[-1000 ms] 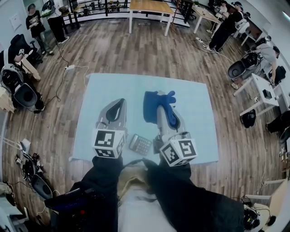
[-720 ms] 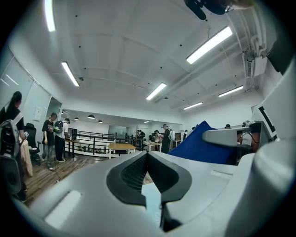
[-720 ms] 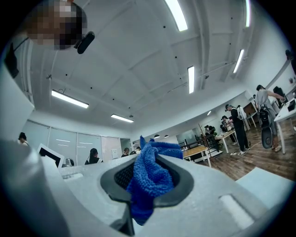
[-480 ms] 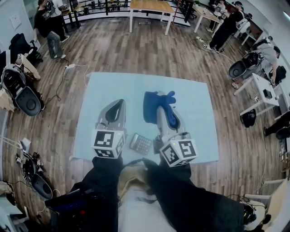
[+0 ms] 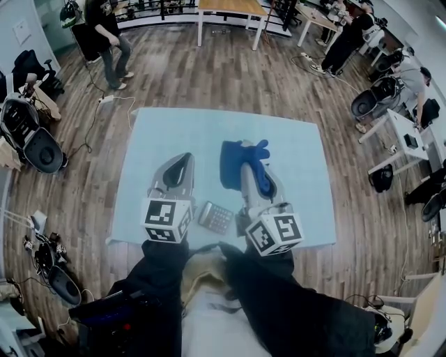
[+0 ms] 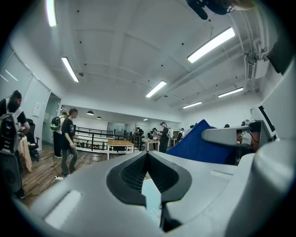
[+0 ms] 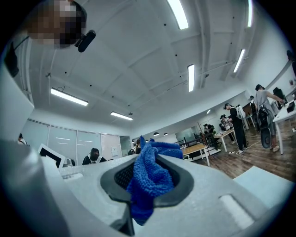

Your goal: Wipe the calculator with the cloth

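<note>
A small grey calculator [image 5: 215,219] lies near the front edge of the light blue table [image 5: 160,139], between my two grippers. My right gripper [image 5: 254,155] is shut on a blue cloth [image 5: 240,162], which hangs over its jaws beyond the calculator. In the right gripper view the cloth [image 7: 149,178] fills the gap between the closed jaws, at the right gripper [image 7: 149,163]. My left gripper [image 5: 180,165] sits left of the calculator, jaws together and empty. The left gripper view shows the left gripper [image 6: 148,155] with its pads meeting at the tip, and the blue cloth [image 6: 203,143] at right.
The table stands on a wooden floor. A person [image 5: 108,31] walks at the far left, others stand at the far right near desks [image 5: 401,132]. A wooden table [image 5: 226,10] is behind. Chairs and cables [image 5: 31,139] lie left.
Both grippers, cloth and calculator have stayed put. Only the person in the background at far left has walked rightward.
</note>
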Available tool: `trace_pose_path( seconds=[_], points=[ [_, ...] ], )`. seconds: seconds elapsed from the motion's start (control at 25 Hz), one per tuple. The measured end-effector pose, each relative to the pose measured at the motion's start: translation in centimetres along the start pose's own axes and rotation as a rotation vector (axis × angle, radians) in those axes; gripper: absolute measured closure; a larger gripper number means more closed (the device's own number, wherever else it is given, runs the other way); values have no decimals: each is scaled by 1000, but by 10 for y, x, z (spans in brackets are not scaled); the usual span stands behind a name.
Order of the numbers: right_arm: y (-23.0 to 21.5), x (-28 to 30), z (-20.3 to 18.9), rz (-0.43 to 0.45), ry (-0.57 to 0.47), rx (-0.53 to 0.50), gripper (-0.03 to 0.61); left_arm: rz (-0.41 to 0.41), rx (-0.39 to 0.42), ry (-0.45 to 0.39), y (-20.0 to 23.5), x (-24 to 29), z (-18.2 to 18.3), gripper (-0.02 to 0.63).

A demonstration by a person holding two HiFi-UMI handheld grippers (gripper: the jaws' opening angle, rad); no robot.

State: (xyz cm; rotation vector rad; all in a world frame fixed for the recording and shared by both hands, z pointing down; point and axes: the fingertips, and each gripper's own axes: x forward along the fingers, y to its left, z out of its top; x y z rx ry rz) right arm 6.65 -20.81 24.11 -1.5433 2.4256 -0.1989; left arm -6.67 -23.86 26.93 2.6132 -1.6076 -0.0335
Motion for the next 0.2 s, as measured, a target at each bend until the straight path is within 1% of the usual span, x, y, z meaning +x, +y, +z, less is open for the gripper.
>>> trace_pose_path(
  seconds=[0.2],
  points=[
    [-4,-4,-3,-3,7,7,524,4,-4,7,-1,0,-4,617]
  ],
)
